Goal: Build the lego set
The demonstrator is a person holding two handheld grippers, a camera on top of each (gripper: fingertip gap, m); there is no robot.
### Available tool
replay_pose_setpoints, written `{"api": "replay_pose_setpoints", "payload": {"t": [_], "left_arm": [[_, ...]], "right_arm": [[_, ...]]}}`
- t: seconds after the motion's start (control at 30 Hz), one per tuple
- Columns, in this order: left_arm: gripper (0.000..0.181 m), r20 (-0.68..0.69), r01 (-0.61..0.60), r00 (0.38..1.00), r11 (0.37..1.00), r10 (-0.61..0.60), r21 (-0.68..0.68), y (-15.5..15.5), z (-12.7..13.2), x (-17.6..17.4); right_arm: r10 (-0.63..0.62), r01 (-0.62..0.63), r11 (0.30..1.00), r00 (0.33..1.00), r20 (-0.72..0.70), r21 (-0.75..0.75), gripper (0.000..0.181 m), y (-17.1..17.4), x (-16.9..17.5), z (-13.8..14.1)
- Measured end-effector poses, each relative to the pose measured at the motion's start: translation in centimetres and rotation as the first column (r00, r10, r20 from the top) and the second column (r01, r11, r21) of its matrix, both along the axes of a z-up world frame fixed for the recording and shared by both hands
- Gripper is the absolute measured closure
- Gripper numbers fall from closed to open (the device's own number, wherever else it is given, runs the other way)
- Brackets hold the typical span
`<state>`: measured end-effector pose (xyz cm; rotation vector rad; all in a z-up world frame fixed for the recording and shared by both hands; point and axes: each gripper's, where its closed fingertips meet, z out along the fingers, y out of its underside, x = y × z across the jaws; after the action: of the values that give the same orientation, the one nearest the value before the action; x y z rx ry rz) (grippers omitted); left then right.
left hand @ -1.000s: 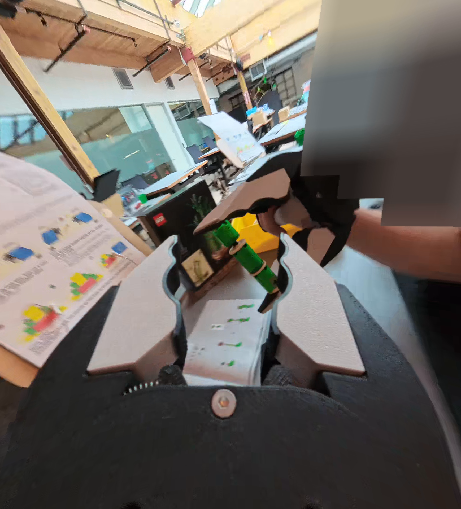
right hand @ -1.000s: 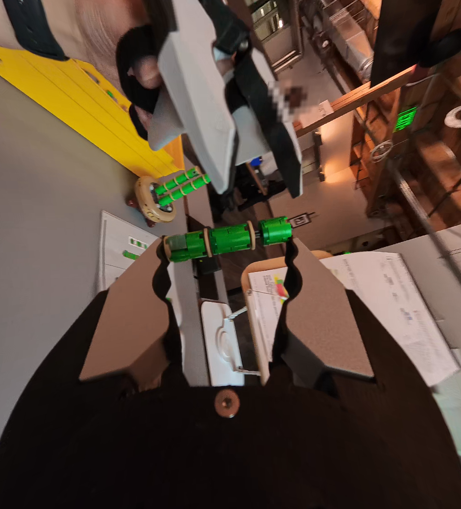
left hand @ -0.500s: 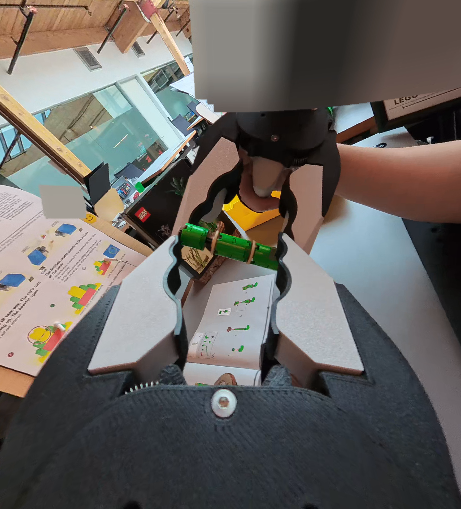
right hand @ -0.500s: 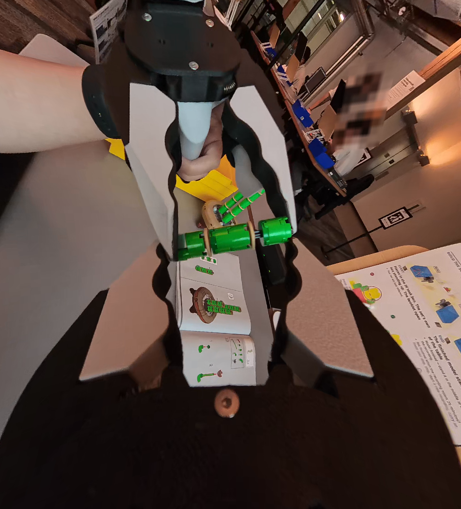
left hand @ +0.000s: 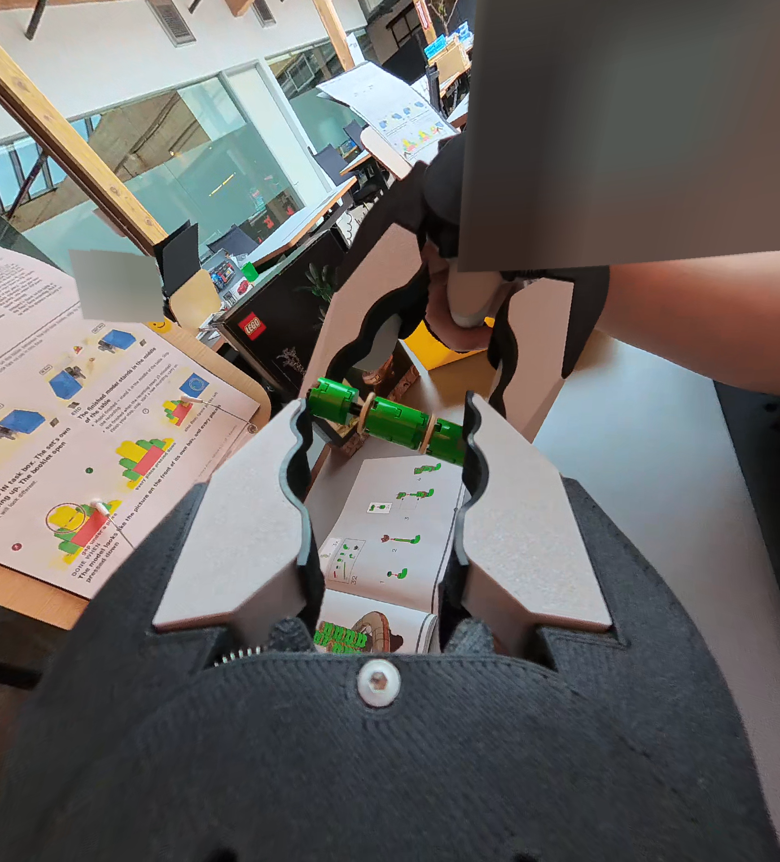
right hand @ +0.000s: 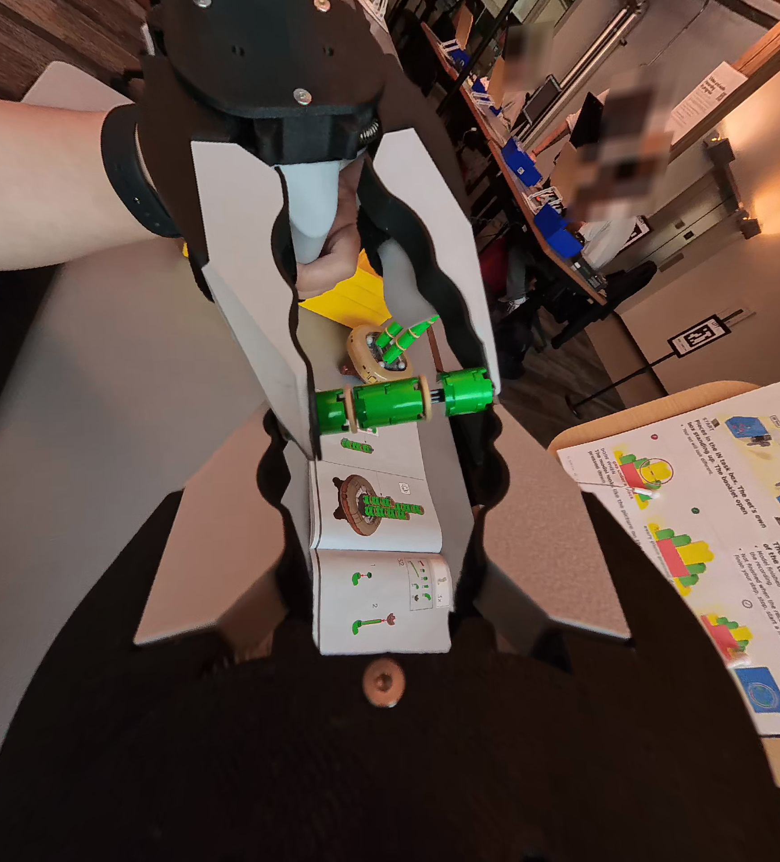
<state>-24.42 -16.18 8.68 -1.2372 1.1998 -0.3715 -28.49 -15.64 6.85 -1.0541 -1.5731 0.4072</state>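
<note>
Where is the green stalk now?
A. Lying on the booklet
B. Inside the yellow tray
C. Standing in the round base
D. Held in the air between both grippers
D: the green stalk spans both grippers' fingertips, above the open booklet.

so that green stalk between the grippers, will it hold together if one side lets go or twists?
The green stalk is stacked segments with tan rings; a gap before the end segment shows a thin dark core, so it probably pulls apart or bends there. It is round, so likely to roll on the table. It looks like light plastic.
</note>
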Motion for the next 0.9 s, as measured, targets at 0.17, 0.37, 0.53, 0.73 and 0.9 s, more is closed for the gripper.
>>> {"api": "replay_pose_setpoints", "payload": {"t": [0.17, 0.37, 0.53, 0.73, 0.9], "left_arm": [[0.118, -0.001, -0.011, 1.000, 1.000, 0.011, -0.006, 0.2, -0.2, 0.1], [0.121, -0.008, -0.028, 1.000, 1.000, 0.028, -0.006, 0.5, -0.4, 0.1], [0.121, -0.009, -0.037, 0.999, 0.999, 0.037, 0.002, 0.6, -0.3, 0.1], [0.123, -0.032, -0.060, 0.998, 0.998, 0.060, -0.002, 0.9, -0.7, -0.1], [0.134, -0.015, -0.079, 0.997, 0.997, 0.079, 0.023, 1.2, -0.4, -0.3]], "right_arm": [[0.002, -0.002, 1.000, 1.000, 0.000, -0.010, 0.100, 0.2, 0.1, -0.2], [-0.002, 0.002, 1.000, 1.000, 0.003, -0.012, 0.103, 0.4, 0.1, -0.4], [-0.008, 0.008, 1.000, 1.000, 0.001, -0.009, 0.104, 0.5, 0.0, -0.3], [-0.012, 0.013, 1.000, 1.000, 0.015, -0.028, 0.105, 0.8, -0.1, -0.8], [-0.002, 0.003, 1.000, 1.000, 0.019, -0.016, 0.104, 0.6, -0.1, -0.9]]}}
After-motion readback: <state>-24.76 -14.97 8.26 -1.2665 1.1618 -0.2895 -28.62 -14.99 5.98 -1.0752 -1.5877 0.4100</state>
